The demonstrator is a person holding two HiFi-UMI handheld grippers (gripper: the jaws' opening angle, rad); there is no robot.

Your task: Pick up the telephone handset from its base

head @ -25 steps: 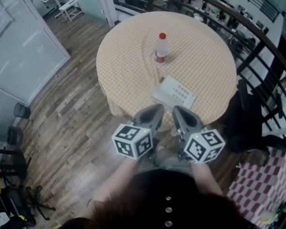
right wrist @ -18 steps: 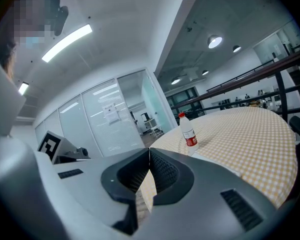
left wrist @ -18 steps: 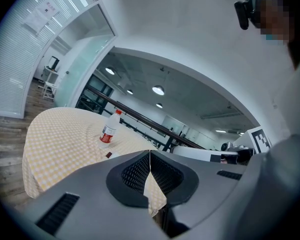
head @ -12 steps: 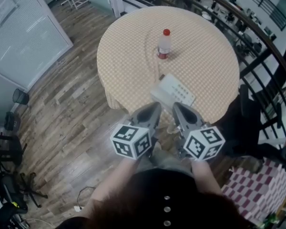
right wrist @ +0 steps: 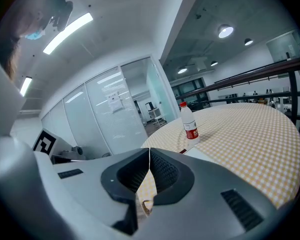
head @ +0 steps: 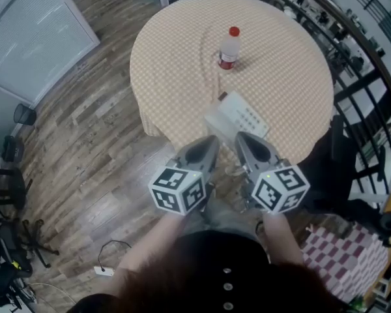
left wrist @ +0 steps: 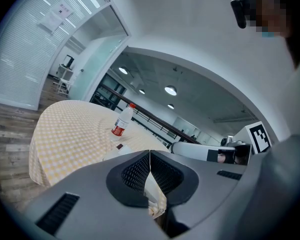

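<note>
From my head I saw the whole white telephone [head: 242, 116], its handset [head: 216, 120] seated on it, at the six o'clock edge of the round counter [head: 176, 51] under a checked cloth — a clear, red-capped bottle [head: 229, 47] at twelve o'clock of it. Only the gripper views showed my left tongs [left wrist: 150, 156] and right tongs [right wrist: 149, 156] pressed together, their ribbed black pads [left wrist: 135, 173] meeting on nothing.

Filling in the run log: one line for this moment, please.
left gripper: shut, empty | right gripper: shut, empty | telephone: on table, not gripped
</note>
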